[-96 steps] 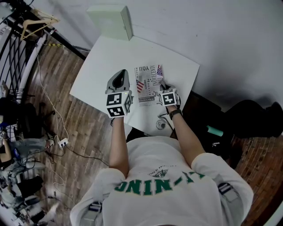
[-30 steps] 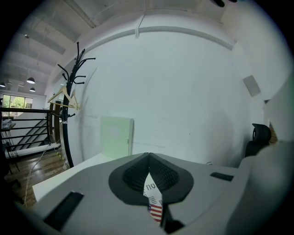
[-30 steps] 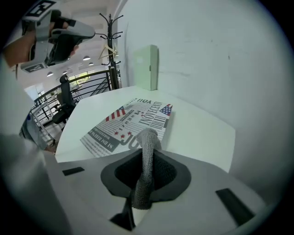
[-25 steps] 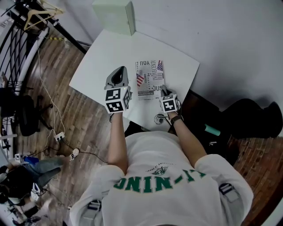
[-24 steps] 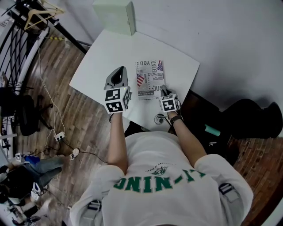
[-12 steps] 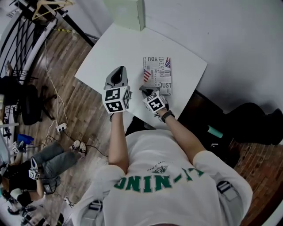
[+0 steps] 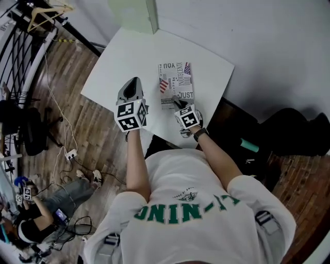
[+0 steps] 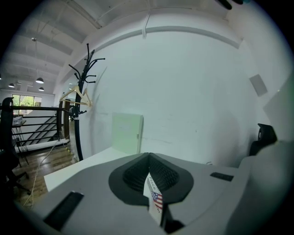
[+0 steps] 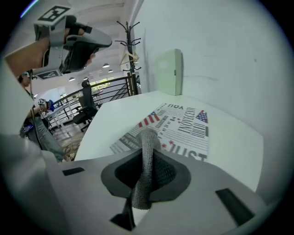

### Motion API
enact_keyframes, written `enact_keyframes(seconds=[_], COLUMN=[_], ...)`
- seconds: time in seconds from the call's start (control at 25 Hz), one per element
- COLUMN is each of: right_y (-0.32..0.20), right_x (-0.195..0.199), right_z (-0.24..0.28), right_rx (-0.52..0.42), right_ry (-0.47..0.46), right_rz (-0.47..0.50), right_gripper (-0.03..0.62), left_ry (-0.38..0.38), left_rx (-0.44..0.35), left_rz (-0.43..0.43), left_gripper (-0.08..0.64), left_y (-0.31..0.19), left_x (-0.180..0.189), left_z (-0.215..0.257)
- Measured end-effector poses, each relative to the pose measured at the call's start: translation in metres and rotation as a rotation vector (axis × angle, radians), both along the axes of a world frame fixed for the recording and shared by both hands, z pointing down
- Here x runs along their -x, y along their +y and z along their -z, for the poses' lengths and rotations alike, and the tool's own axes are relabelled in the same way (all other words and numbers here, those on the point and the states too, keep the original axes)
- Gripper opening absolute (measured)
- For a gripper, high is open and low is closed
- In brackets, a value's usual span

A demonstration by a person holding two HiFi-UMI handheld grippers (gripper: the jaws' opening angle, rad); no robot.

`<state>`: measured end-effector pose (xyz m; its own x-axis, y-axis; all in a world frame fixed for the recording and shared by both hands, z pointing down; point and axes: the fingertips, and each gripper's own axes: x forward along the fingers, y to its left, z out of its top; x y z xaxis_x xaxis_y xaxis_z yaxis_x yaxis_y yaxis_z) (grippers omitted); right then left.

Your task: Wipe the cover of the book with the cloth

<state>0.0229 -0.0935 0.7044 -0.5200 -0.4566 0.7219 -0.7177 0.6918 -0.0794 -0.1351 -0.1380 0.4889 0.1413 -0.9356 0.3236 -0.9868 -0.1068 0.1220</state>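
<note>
- Head view: the right gripper now sits over the middle of the near edge of the book. A second ago it was off the book's near right corner, and half a second ago it was at the near left corner.
- That back-and-forth along the near edge reads to me as wiping strokes under way. The far half of the cover probably still needs passes.
- The book lies flat on the table, between the table's middle and its right edge. Its place looks unchanged, and the apparent drift comes from the head camera turning.
- The left gripper stays raised just left of the book, above the table and off the cover. A green box stands at the far left corner.
- Left gripper view: the jaws meet at their tips, clenched with nothing pinched between them as far as I can judge. A sliver of the printed cover shows through the slit below them, and the green box stands ahead by the wall.
- Right gripper view: the jaws are clenched on a strip of grey cloth, which pokes out past the tips onto the near part of the cover. The rest of the book stretches ahead, uncovered.
- The left gripper hangs in the air at upper left, steadying nothing, so a firm stroke could push the book.
</note>
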Motion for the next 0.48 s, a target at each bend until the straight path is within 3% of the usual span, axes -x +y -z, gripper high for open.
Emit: enact_keyframes(seconds=[0.24, 0.48], right_y=[-0.013, -0.014], right_x=[-0.081, -0.095], right_z=[-0.004, -0.007], right_rx=[-0.014, -0.007], right_ry=[0.030, 0.036], right_rz=[-0.195, -0.255], right_gripper=[0.049, 0.051], left_ry=[0.016, 0.007], left_rx=[0.014, 0.014], left_rz=[-0.066, -0.127], left_gripper=[0.008, 0.008], left_y=[-0.013, -0.013], left_x=[-0.037, -0.064], left_z=[-0.008, -0.008])
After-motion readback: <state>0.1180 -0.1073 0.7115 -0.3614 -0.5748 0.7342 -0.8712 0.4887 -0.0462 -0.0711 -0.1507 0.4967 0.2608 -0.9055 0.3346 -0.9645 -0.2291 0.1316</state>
